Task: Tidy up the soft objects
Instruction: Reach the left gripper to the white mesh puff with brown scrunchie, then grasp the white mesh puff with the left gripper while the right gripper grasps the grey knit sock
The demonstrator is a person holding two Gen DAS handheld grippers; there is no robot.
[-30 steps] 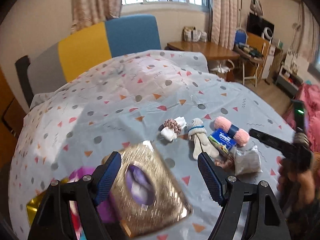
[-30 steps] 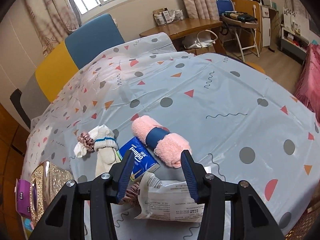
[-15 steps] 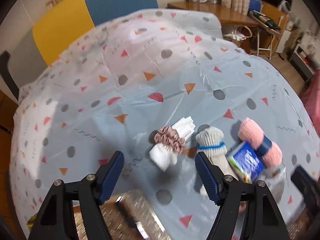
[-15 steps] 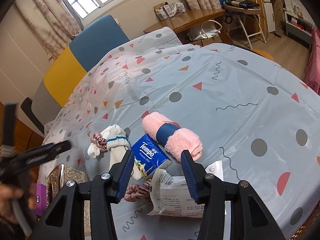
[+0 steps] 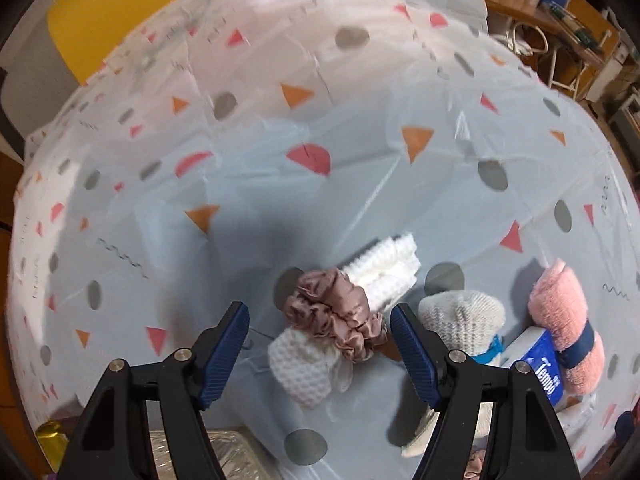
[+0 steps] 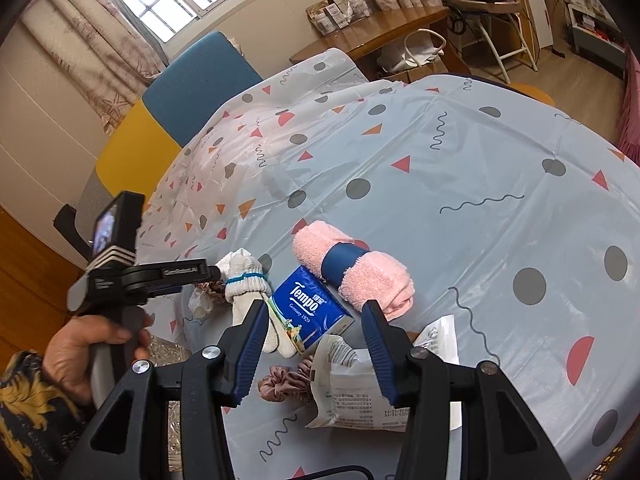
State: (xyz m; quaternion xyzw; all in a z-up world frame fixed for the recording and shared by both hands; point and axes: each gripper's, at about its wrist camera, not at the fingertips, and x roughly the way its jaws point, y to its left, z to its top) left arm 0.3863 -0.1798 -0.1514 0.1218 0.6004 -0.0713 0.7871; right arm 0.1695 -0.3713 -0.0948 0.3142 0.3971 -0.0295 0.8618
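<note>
My left gripper (image 5: 320, 332) is open, its jaws either side of a white waffle cloth (image 5: 308, 360) wrapped by a dusty-pink scrunchie (image 5: 332, 314). To its right lie a rolled white sock with a blue band (image 5: 464, 316), a blue Tempo tissue pack (image 5: 540, 364) and a rolled pink towel with a navy band (image 5: 568, 332). My right gripper (image 6: 316, 328) is open and empty above the Tempo pack (image 6: 308, 308). The pink towel (image 6: 352, 268), the sock (image 6: 248, 284), a second scrunchie (image 6: 288, 380) and a white wipes packet (image 6: 368, 392) lie around it.
A gold glitter box (image 5: 236, 456) sits at the near left of the table. The table is covered by a pale patterned cloth (image 6: 460, 168). A blue, yellow and grey chair (image 6: 168, 120) stands at the far side. A wooden desk (image 6: 380, 36) stands behind.
My left gripper has moved forward from over the gold box and down to the white cloth with the scrunchie. My right gripper has barely shifted.
</note>
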